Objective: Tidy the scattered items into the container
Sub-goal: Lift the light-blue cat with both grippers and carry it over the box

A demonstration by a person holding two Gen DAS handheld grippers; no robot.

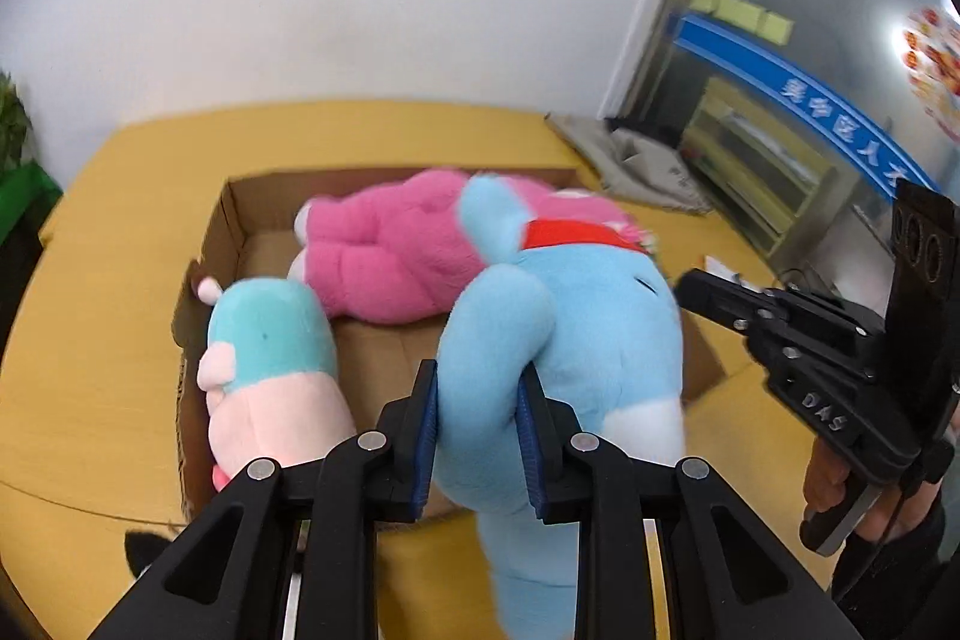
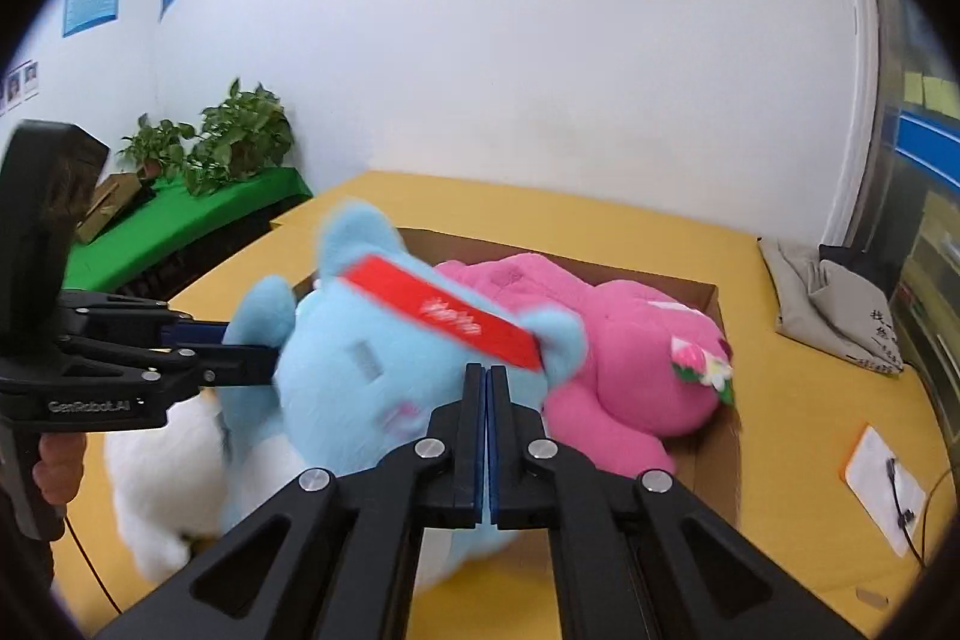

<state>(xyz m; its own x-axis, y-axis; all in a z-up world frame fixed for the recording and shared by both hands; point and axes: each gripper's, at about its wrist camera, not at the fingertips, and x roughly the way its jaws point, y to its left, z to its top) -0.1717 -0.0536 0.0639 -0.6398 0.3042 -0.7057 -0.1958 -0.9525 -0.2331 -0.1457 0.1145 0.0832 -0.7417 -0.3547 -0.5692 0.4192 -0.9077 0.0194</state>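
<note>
**Blue toy could snag on the box edge**

The left claw (image 1: 480, 436) pinches a soft limb of the blue toy (image 1: 576, 316) between its two pads. It is open only as wide as that limb. The toy hangs over the near side of the box (image 1: 240, 208); whether its low end rests on the table or the rim I cannot tell. The grip is on one squashy bit only, so the heavy body could swing or slide out and drop outside the box.

The right claw (image 2: 486, 436) is closed tight with nothing in it. Its tips sit just by the blue toy's head, near the red band (image 2: 444, 316). If it bumps the toy, it may knock it loose from the left claw.

Just left of the blue toy, at the near left corner of the box, a small teal and pink toy (image 1: 270, 358) leans on the box wall. The blue toy could push it over the edge when it goes in.

Farther back, a big pink toy (image 1: 390, 250) lies inside the box and fills most of it. There is not much room left, so the blue toy may end up on top and roll off.

The box is light card on a yellow table (image 1: 120, 340). A hard push could slide it away.

A white toy (image 2: 162, 478) lies outside the box, by its near side, in the right view.
</note>
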